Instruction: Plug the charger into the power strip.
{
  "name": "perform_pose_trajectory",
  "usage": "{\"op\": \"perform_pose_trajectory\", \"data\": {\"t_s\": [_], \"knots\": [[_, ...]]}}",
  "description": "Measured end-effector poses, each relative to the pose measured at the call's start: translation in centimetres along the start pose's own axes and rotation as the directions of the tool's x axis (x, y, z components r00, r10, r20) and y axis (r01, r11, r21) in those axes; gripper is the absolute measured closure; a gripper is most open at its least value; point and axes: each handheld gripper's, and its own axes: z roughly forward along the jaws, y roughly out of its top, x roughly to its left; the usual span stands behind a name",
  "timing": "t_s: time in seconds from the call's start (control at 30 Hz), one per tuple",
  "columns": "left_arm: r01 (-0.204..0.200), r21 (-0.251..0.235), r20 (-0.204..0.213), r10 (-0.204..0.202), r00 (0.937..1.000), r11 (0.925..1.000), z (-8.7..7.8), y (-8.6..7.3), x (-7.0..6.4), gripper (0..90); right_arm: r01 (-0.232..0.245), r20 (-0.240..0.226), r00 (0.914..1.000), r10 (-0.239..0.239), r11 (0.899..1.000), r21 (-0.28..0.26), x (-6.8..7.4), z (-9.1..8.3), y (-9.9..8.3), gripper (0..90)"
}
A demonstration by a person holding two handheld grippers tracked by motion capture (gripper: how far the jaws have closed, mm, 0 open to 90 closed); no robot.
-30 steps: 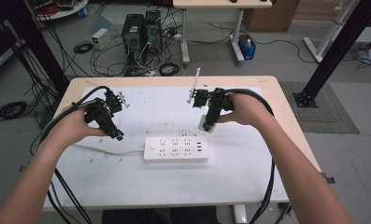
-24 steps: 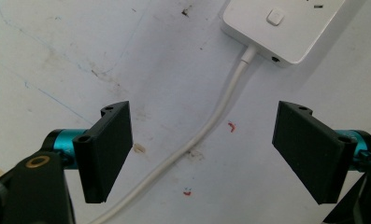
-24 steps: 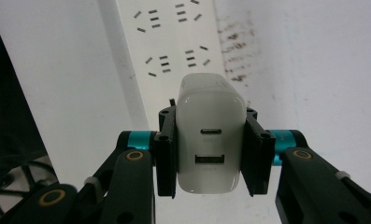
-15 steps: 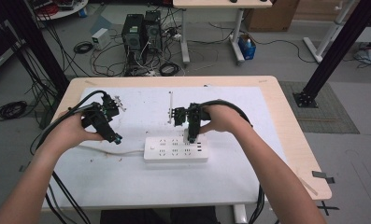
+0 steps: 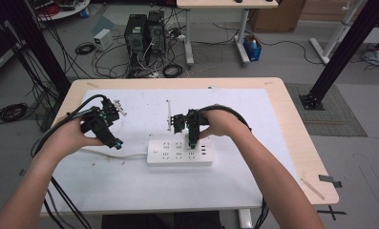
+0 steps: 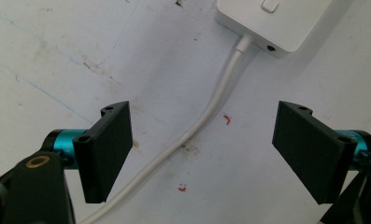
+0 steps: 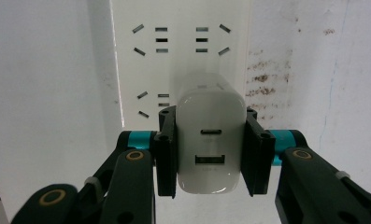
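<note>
— Right gripper (image 7: pixel 211 154)?
— Jaws clamped a white charger (image 7: pixel 210 140) (two ports, no legible marking), held over the power strip (image 5: pixel 179 152).
— Left gripper (image 6: pixel 206 149)?
— Jaws spread wide, empty, straddling the strip's white cable (image 6: pixel 206 116).
— Surface?
— Stained white mat (image 5: pixel 144 191) on a wooden table (image 5: pixel 301 143); computer towers (image 5: pixel 142 31) stood behind.

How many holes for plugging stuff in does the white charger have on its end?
2. On the white charger held in the right tool, a small oval port sits above and a wider rectangular one sits below it. Other faces are hidden.
</note>
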Motion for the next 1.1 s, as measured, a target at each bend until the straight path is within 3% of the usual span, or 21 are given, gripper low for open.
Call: {"op": "perform_pose_trajectory", "data": {"t_s": [0.07,0.13,0.3,0.5,0.63,0.67,0.77,0.8,0.83,0.87,0.93,0.97,1.0,1.07,1.1], "knots": [[-0.004,0.003,0.003,0.004,1.0000,1.0000,0.1,0.1,0.0,20.2,0.007,0.003,1.0000,-0.007,1.000,0.000,0.0,0.1,0.1,63.1],[-0.004,0.000,0.007,0.004,1.0000,1.0000,0.3,0.1,0.0,20.2,0.012,0.009,0.9999,-0.012,0.999,0.034,0.3,0.9,0.3,63.2],[-0.002,0.010,0.020,0.002,0.9998,0.9999,1.0,0.1,-0.1,20.2,0.006,-0.020,0.9998,-0.006,1.000,-0.001,-0.3,1.0,-0.1,63.4],[0.000,0.010,0.028,-0.001,0.9996,1.0000,1.5,0.7,0.0,20.2,0.011,0.007,0.9999,-0.011,1.000,0.000,0.2,1.1,-0.1,63.5],[-0.019,0.012,0.027,0.019,0.9995,0.9997,1.2,1.1,-0.2,20.2,0.014,0.010,0.9998,-0.014,1.000,0.017,0.2,1.6,0.4,63.4],[-0.025,0.011,0.029,0.024,0.9993,0.9996,1.2,1.2,-0.3,20.2,-0.006,0.001,1.0000,0.006,1.000,0.005,0.2,1.6,0.2,63.3],[-0.032,0.009,0.032,0.032,0.9990,0.9995,1.2,1.3,-0.4,20.2,0.001,-0.010,1.0000,-0.001,1.000,-0.026,0.0,1.6,-0.2,62.6],[-0.037,0.013,0.029,0.036,0.9989,0.9992,1.2,1.3,-0.3,20.2,0.004,-0.022,0.9997,-0.005,0.999,-0.051,-0.4,1.7,-0.4,61.1],[-0.026,0.007,0.030,0.026,0.9992,0.9996,1.2,1.3,-0.3,20.2,-0.030,-0.035,0.9990,0.028,0.999,-0.033,-0.6,1.8,-0.5,46.7],[-0.030,0.008,0.027,0.030,0.9992,0.9995,1.1,1.2,-0.1,20.2,-0.072,-0.036,0.9969,0.071,0.997,-0.033,-0.8,1.9,-0.7,39.4],[-0.022,0.007,0.027,0.022,0.9994,0.9997,1.0,1.2,0.1,20.2,-0.164,-0.059,0.9853,0.160,0.984,-0.068,-0.9,1.2,-1.5,27.5],[-0.019,0.007,0.024,0.019,0.9995,0.9998,0.9,1.1,0.2,20.2,-0.199,-0.060,0.9791,0.194,0.976,-0.089,-0.9,0.6,-2.1,25.9],[-0.025,0.010,0.022,0.025,0.9994,0.9996,0.8,1.1,0.3,20.2,-0.248,-0.058,0.9683,0.243,0.962,-0.112,-0.8,-0.2,-2.8,22.3],[-0.021,0.008,0.010,0.021,0.9997,0.9998,0.6,1.1,0.5,20.2,-0.345,-0.041,0.9385,0.343,0.928,-0.143,-0.9,-1.6,-4.6,21.8],[-0.018,0.009,0.003,0.017,0.9998,0.9998,0.5,1.1,0.7,19.8,-0.398,-0.037,0.9171,0.397,0.905,-0.149,-0.8,-2.3,-5.7,21.8]]}}
